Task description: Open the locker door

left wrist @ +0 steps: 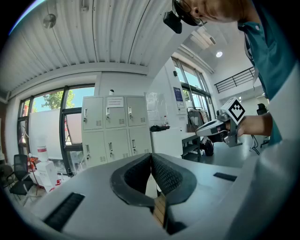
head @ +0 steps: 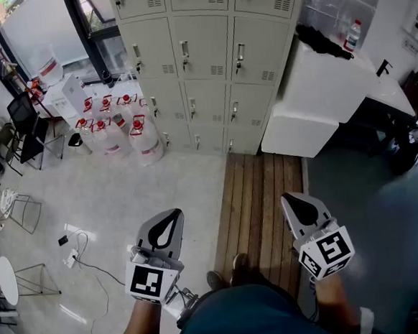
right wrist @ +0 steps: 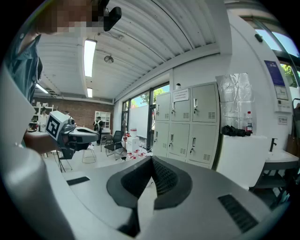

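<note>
Standing well apart from the lockers [head: 202,55], the person held the left gripper [head: 170,220] and right gripper [head: 297,207] low and forward, both with jaws pressed together on nothing. Every locker door appeared shut, so this looked like a ready stance with no handle yet within reach.

The pale floor [head: 124,191] carries lockers [head: 201,62] at the far side, with red-capped jugs [head: 131,133] and a black chair [head: 25,119] at far left. A loose cable [head: 94,269], perhaps with a power strip, lies near left. Wooden slats [head: 258,202] lie in the centre.
</note>
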The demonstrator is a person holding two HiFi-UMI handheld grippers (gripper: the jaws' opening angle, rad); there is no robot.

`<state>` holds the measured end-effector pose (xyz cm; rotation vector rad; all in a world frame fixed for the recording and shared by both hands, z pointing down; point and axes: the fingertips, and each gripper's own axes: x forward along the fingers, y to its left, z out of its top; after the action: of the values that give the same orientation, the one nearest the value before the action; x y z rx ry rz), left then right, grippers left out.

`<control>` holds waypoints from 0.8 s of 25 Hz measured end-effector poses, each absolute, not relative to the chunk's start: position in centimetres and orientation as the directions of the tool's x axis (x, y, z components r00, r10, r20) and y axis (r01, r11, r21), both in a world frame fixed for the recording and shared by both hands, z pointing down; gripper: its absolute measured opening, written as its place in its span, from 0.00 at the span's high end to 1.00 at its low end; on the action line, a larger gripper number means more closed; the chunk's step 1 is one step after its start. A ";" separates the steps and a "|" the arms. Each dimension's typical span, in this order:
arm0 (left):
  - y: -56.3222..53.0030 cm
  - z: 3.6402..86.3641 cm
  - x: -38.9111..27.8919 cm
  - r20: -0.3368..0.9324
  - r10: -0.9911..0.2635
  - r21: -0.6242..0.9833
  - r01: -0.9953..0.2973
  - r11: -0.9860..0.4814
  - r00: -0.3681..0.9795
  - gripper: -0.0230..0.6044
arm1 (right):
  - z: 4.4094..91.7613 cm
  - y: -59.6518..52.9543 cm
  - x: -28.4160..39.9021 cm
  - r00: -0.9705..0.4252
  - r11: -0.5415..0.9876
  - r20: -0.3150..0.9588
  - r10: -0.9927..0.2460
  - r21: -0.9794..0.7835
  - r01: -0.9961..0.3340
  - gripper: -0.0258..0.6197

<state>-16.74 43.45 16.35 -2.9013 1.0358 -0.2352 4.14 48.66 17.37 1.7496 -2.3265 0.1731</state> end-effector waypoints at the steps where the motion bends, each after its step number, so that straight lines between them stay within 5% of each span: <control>1: 43.4 16.5 -16.8 0.122 -0.632 -0.104 -0.624 -0.775 0.765 0.94 | 17.3 48.6 4.1 -0.260 0.278 0.244 -0.934 0.042 -0.960 0.91; 20: 44.9 16.4 -18.0 0.100 -0.622 -0.104 -0.614 -0.783 0.777 0.94 | 16.2 49.0 1.8 -0.283 0.301 0.223 -0.933 0.049 -0.952 0.91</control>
<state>-17.99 44.87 16.41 -2.8990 1.0097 -0.1977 1.79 49.04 16.21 1.7377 -2.3571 0.1375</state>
